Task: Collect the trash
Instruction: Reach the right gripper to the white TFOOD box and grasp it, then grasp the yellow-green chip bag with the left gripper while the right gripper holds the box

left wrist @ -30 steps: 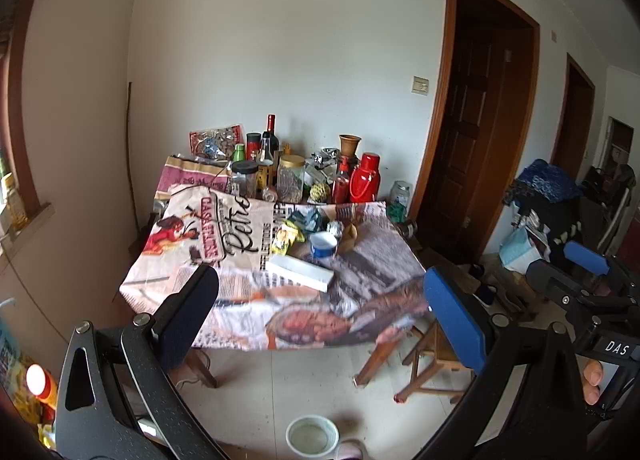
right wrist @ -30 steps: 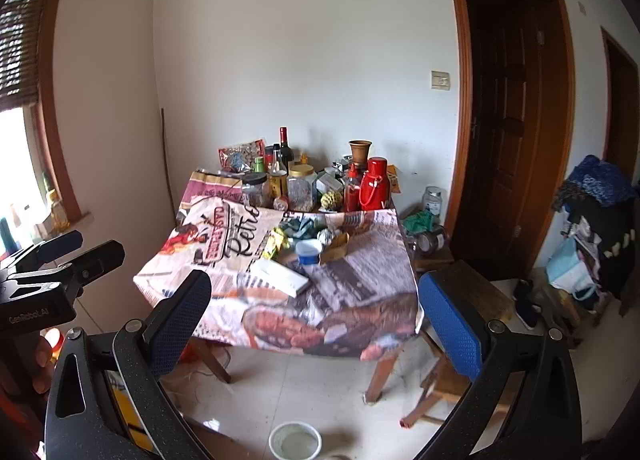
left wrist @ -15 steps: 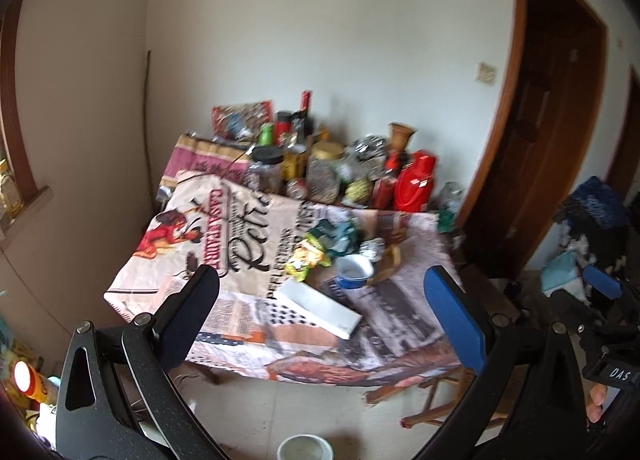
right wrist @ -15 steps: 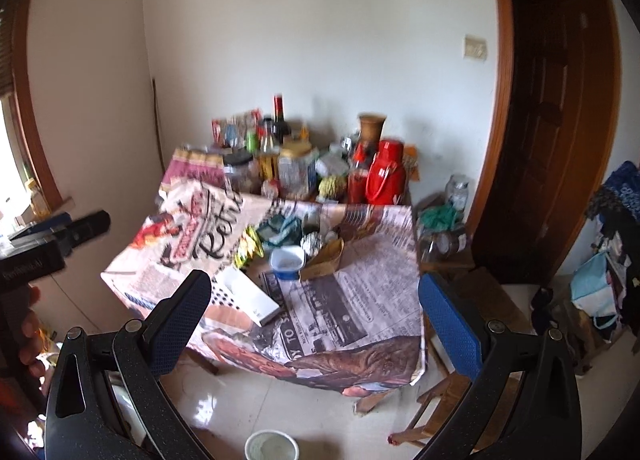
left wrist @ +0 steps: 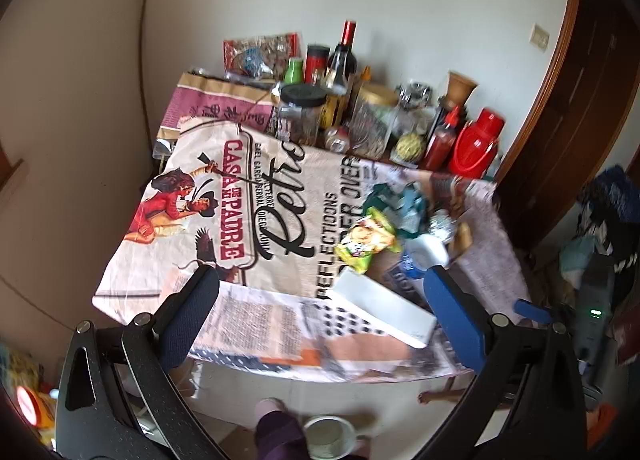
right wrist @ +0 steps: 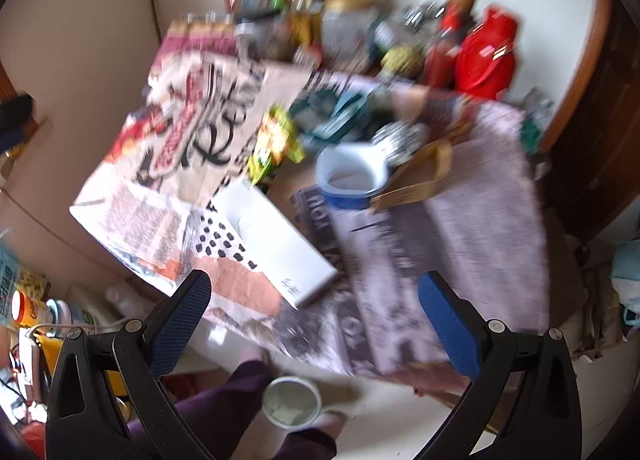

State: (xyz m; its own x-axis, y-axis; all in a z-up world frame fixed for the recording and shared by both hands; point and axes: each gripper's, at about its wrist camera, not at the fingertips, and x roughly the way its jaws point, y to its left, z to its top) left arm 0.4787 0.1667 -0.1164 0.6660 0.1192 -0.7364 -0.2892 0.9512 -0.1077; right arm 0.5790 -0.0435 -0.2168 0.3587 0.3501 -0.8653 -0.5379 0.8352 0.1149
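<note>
Black, slotted plastic arms with silver screws on the left gripper (left wrist: 320,292) and right gripper (right wrist: 316,292), each with one dark navy textured pad and one bright blue pad (right wrist: 448,324); dark purple trouser legs (right wrist: 224,400) below.

Table covered with a printed retro-poster cloth (left wrist: 248,196). Along its far edge, toward twelve o'clock: dark wine bottle (left wrist: 343,56), black-lidded jar (left wrist: 301,112), red thermos (left wrist: 476,144) at two o'clock. Brown wooden door (left wrist: 576,108) at three o'clock. Small pail (right wrist: 291,402) on the floor at six o'clock.
</note>
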